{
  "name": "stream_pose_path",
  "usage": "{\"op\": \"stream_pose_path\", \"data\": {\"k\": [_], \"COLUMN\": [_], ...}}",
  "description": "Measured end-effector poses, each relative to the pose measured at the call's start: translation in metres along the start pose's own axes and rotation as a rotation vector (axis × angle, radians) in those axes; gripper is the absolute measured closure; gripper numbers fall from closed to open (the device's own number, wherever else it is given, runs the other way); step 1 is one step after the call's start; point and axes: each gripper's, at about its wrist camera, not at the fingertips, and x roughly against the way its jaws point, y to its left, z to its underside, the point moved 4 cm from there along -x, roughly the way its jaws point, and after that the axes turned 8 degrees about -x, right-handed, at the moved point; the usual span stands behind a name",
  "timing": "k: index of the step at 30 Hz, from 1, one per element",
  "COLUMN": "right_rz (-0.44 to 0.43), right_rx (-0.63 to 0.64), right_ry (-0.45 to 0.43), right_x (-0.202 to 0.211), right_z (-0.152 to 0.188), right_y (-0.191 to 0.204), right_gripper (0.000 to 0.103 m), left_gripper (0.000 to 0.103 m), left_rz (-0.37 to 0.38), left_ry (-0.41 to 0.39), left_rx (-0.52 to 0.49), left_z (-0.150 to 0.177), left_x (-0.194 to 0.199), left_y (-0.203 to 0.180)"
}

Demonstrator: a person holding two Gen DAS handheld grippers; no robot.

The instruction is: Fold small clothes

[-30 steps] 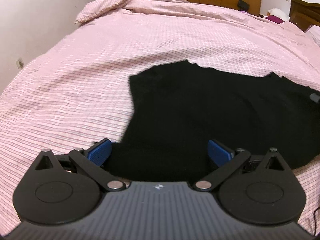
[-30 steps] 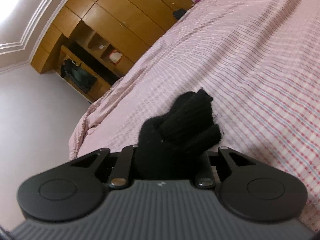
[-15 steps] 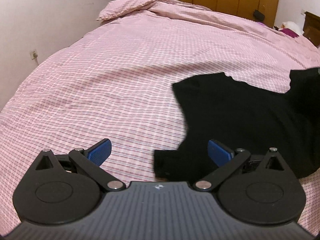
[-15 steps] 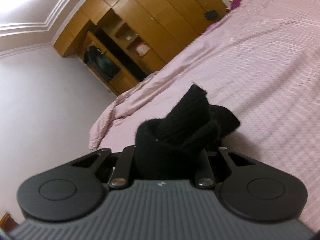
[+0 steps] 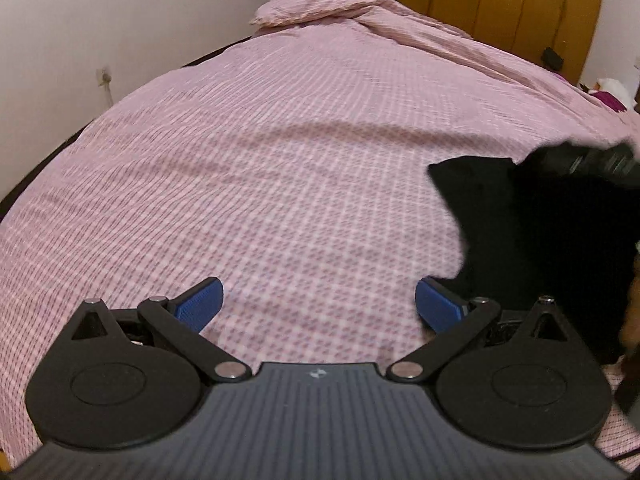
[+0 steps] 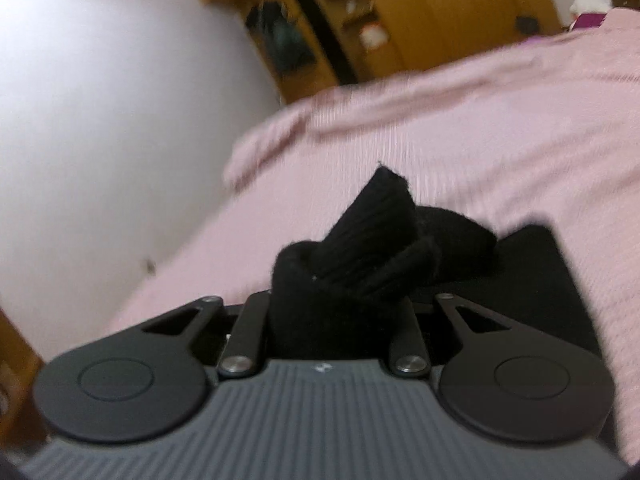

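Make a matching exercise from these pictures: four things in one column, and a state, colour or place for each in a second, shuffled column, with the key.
Things
1. left gripper
2. right gripper
3. bedspread
4. wardrobe

Descriptions
A. pink check pattern
B. shut on bunched black garment
C. brown wood, beyond the bed's far end
D. open, blue pads apart over the bed

Pairs: 1-D, 2-B, 3-A, 4-C

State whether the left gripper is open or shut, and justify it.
Open. The left gripper's blue pads stand wide apart over the pink bedspread, holding nothing.
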Motion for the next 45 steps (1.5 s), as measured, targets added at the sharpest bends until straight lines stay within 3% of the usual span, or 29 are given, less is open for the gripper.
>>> {"op": "stream_pose_path", "data": {"k": [4, 9, 13, 17, 19, 20, 22, 24, 27, 32, 35, 38, 41, 45], "right_rz": [0.032, -0.005, -0.083, -0.065, -0.053, -0.057, -0.056, -0.07, -0.125, -0.214, -0.244, -0.215, -0.125, -0.021], "right_rx": [0.027, -0.03, 0.071, 0.254, 0.246, 0.244, 0.268, 0.258, 0.241, 0.244, 0.255, 0.232, 0.215, 0.133], "right_ry": [0.094, 0.025, -0.066, 0.036, 0.135, 0.139, 0.111, 0.128, 0.147, 0.165, 0.132, 0.079, 0.026, 0.031], "right_x": [-0.02, -0.007, 0.015, -0.002, -0.017, -0.017, -0.007, 0.001, 0.023, 0.063, 0.088, 0.103, 0.105, 0.101], "right_z": [0.035, 0.018, 0.006, 0.044, 0.068, 0.074, 0.076, 0.071, 0.065, 0.06, 0.05, 0.033, 0.022, 0.021], "right_y": [-0.01, 0.004, 0.036, 0.059, 0.054, 0.051, 0.055, 0.057, 0.06, 0.061, 0.055, 0.038, 0.016, -0.019], "right_gripper": [0.082, 0.082, 0.082, 0.082, 0.08, 0.079, 0.076, 0.063, 0.055, 0.054, 0.053, 0.053, 0.053, 0.051], "left_gripper": [0.0, 0.0, 0.0, 0.0, 0.0, 0.0, 0.0, 0.0, 0.0, 0.0, 0.0, 0.0, 0.0, 0.0], "left_rz": [0.004, 0.012, 0.017, 0.015, 0.016, 0.016, 0.01, 0.002, 0.014, 0.074, 0.11, 0.145, 0.171, 0.214], "left_ry": [0.006, -0.006, -0.028, -0.022, -0.024, -0.028, -0.038, -0.042, -0.056, -0.09, -0.116, -0.16, -0.171, -0.145], "left_rx": [0.028, 0.042, 0.058, 0.085, 0.084, 0.077, 0.059, 0.054, 0.062, 0.069, 0.059, 0.018, -0.029, -0.084], "left_z": [0.008, 0.01, 0.009, 0.008, 0.009, 0.009, 0.009, 0.006, 0.0, -0.018, -0.036, -0.055, -0.071, -0.08], "left_x": [-0.001, 0.0, 0.003, 0.002, 0.004, 0.006, 0.009, 0.01, 0.013, 0.016, 0.019, 0.022, 0.017, -0.004], "left_y": [0.014, 0.025, 0.033, 0.04, 0.041, 0.042, 0.043, 0.044, 0.043, 0.032, 0.017, -0.005, -0.031, -0.066]}}
